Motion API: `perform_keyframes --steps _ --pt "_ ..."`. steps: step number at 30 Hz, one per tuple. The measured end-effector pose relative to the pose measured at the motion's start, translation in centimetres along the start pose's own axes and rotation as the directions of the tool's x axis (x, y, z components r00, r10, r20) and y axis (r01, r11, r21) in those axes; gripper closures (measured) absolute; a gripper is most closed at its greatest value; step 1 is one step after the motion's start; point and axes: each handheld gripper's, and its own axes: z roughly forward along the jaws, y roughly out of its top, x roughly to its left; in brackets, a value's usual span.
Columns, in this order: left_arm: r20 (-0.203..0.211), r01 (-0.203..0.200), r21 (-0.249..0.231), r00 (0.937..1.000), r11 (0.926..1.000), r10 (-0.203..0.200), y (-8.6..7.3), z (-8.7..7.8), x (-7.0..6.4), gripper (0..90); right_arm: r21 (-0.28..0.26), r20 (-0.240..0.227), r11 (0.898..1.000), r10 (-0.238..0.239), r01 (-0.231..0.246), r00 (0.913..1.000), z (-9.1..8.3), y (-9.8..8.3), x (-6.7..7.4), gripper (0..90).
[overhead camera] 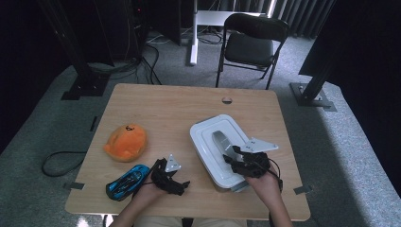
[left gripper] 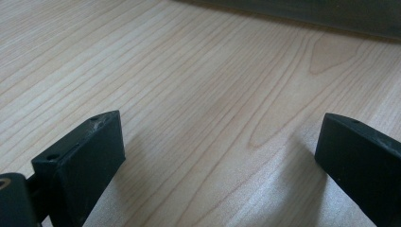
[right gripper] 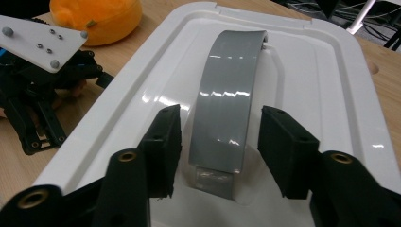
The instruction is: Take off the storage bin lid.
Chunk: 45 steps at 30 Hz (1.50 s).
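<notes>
Nearest the bottom edge of the high view, the person's two hands come in with a gripper each. The left gripper (overhead camera: 171, 178) rests low on the table (overhead camera: 165, 106) at lower centre, doing nothing; in its own view the jaws stand spread wide over bare wood with nothing between them.

The work is on the right. The right gripper (overhead camera: 235, 156) sits over the near end of the white box (overhead camera: 206, 142), which lies right of centre on the table. In the right gripper view its jaws straddle the grey handle (right gripper: 229, 101) on the lid (right gripper: 326, 85), one pad (right gripper: 165, 142) on each side. There is a sliver of gap on both sides, so I would say the pads are not pressing yet: partly closed around the handle, not pinching it.

So the step in hand looks like taking hold of the handle to lift the lid off. The next move calls for closing the rest of the way, squarely across the strap, then a straight pull upward; the idle left gripper may need to steady the box if the lid sticks.

Further left lie a blue toy car (overhead camera: 127, 181) at the lower left and an orange plush (overhead camera: 126, 142) just beyond it. Past the far edge stands a black chair (overhead camera: 250, 40).
</notes>
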Motion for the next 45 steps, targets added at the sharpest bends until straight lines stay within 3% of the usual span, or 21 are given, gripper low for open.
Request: perform_keyframes --steps 4,6,15,18,27,45 --pt "-0.002 0.001 0.001 1.0 1.0 -0.001 0.0 0.0 0.0 2.8 -0.006 -0.011 1.0 -0.007 0.007 0.9999 0.0 0.0 0.2 59.7" --pt "-0.002 0.001 0.001 1.0 1.0 -0.001 0.0 0.0 0.0 2.9 -0.001 0.006 1.0 -0.009 0.009 0.9999 0.0 0.0 0.3 64.7" --pt "-0.003 0.002 0.001 1.0 1.0 -0.002 0.0 0.0 0.0 2.9 0.002 0.021 1.0 0.012 -0.012 0.9997 0.1 0.0 0.3 66.2" --pt "-0.003 0.002 0.0 1.0 1.0 -0.002 0.0 0.0 0.0 2.9 -0.011 0.004 0.999 0.035 -0.035 0.9994 -0.1 0.0 0.0 67.2" --pt "-0.005 0.002 -0.002 1.0 1.0 -0.002 0.0 0.0 0.0 2.8 -0.034 0.007 0.999 0.036 -0.036 0.9993 -0.7 0.6 0.0 67.6" --pt "-0.004 0.003 -0.002 1.0 1.0 -0.003 0.0 0.0 0.0 2.8 -0.077 0.065 0.996 0.055 -0.05 0.9964 -2.6 1.7 -1.7 67.6"
